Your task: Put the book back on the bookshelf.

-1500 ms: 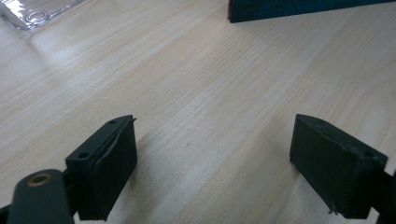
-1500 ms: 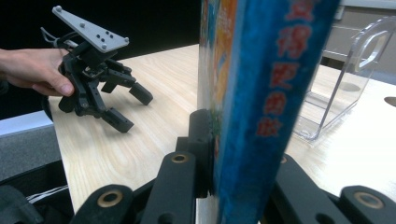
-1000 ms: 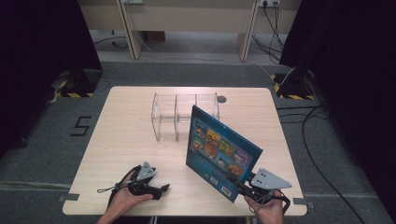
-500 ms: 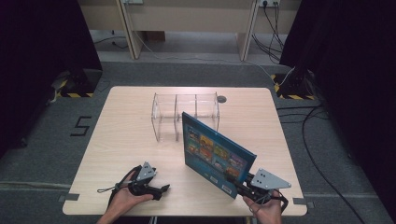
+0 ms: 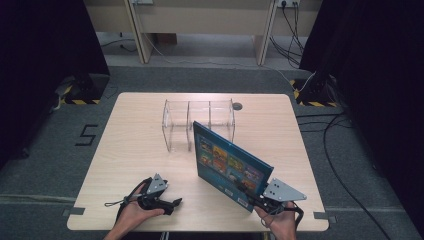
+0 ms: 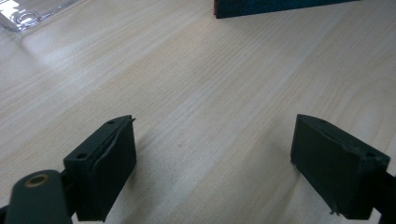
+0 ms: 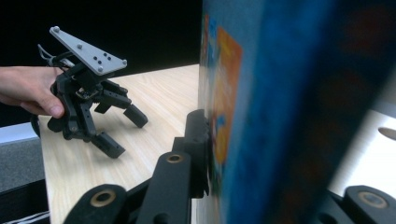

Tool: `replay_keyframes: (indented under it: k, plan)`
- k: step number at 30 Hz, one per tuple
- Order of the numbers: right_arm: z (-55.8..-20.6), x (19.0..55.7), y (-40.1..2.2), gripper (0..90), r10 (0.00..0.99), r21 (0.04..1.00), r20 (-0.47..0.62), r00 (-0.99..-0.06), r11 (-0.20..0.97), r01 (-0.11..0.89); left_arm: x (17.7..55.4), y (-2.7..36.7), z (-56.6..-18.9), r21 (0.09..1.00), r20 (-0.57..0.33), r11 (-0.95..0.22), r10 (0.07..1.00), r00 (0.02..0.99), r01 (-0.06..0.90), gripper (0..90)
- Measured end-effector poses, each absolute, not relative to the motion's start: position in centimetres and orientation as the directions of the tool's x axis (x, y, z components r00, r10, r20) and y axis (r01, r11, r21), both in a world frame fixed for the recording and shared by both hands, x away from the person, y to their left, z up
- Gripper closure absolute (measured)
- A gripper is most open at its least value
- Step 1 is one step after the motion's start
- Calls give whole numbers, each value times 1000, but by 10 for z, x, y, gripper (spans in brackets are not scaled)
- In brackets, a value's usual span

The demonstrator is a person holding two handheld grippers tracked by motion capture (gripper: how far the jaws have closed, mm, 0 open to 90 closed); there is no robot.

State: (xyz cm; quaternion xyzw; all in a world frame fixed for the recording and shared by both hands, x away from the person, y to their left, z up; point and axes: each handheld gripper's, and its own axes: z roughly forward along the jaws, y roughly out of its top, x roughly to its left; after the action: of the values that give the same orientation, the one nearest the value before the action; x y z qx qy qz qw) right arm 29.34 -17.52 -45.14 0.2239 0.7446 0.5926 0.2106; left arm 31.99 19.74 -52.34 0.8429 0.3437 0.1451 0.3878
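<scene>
Leftmost on the pale wooden table (image 5: 130, 145), near its front edge, the left gripper (image 5: 172, 204) rests in the person's left hand (image 5: 131, 215), its grey three-cornered plate on top. Its jaws stand wide apart with nothing between them; in the left gripper view only bare wood grain lies between the two black pads (image 6: 112, 163), and a corner of the book's lower edge shows at the top of that view. In the right gripper view the same gripper (image 7: 119, 133) sits on the table with its fingers spread, a hand behind it.

Further back, toward the middle of the table, stands a clear plastic rack (image 5: 197, 122) with three compartments (all open at the top). A small dark round mark (image 5: 237, 106) lies just beyond its right end.

Right of centre, the blue picture book (image 5: 227, 162) stands tilted on its lower edge, its far corner just in front of the rack. The right gripper (image 5: 256, 200), in the right hand (image 5: 277, 222) at the table's front right, is clamped on the book's near lower corner; the right gripper view shows one pad (image 7: 198, 140) pressed flat against the cover.
</scene>
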Motion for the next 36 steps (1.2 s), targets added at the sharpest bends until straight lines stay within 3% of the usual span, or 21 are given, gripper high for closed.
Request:
replay_keyframes:
  k: [6,16,24,36]
  plan:
    - [-454,293,-173,828,599,984,-5,-801,144,102,320,197,-523,753,-22,-465,689,724,465,132]
    - [-442,293,-160,832,606,990,-24,-795,123,65,320,196,-523,755,-23,-467,683,730,461,132]
    - [-436,300,-162,833,613,998,34,-789,25,63,320,196,-523,754,-23,-469,681,732,460,132]
    - [-430,302,-173,833,665,998,39,-746,7,58,320,196,-523,754,-23,-469,681,732,460,132]
